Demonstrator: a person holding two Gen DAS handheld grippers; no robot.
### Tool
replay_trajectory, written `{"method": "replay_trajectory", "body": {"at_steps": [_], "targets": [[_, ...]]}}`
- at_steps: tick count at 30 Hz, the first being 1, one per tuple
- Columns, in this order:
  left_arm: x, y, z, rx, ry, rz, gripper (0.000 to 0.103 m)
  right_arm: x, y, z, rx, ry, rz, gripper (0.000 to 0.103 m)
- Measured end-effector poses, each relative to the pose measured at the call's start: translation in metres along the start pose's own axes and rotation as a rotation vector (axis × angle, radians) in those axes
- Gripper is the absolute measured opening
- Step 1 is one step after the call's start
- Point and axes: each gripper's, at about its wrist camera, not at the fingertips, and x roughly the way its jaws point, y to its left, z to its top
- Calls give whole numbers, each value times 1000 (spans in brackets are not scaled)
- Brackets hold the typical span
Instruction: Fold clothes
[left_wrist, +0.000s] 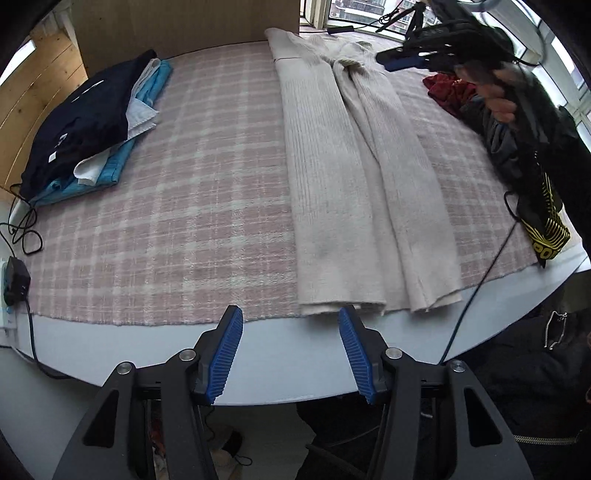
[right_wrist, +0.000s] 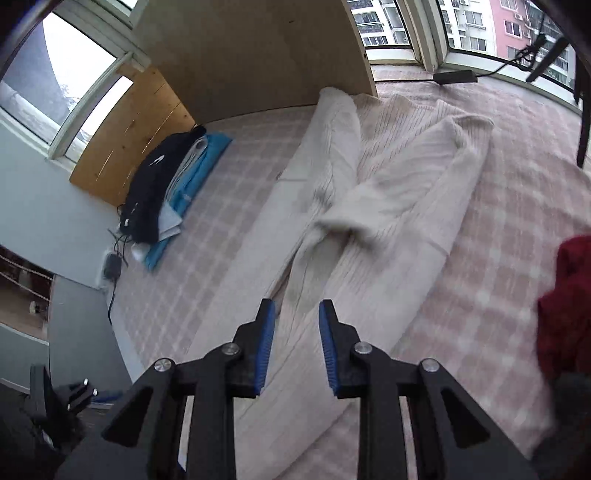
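A long cream knit garment (left_wrist: 354, 177) is being shown laid out lengthwise on the pink plaid blanket (left_wrist: 177, 221) covering the counter (left_wrist: 295, 369), its hem lying at the near edge and its top reaching toward the far edge by the wooden board (right_wrist: 251, 55). Its sleeves are being seen folded inward across the body in the right wrist view, crossing near the middle.

The left gripper (left_wrist: 291, 354) is being held above the near edge, just short of the hem, its jaws standing apart with nothing between them. The right gripper (right_wrist: 297, 343) is being held over the garment's lower body, its jaws parted by a narrower gap and empty; the cloth appears not to be touched, though blur makes this uncertain.

A stack of folded clothes (left_wrist: 92, 122), dark on top of white and blue, is being kept at the far left corner. A red garment (right_wrist: 569, 306) is lying near the right edge.
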Motion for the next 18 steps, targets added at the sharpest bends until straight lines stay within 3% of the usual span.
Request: {"method": "replay_trajectory", "body": {"at_steps": [4,8,14,18], "targets": [[23,5,14,105,-3,-70,51,-12,20,-83,80,-2,1,24],[44,11,25,195,3,-139,51,10,44,-144,190,4,-72,24],[65,-1,33,341,29,-198,51,40,67,-170,290,-22,-150,25],[68,-6,31,383,43,-231,51,23,79,-172,322,-35,-225,24]]}}
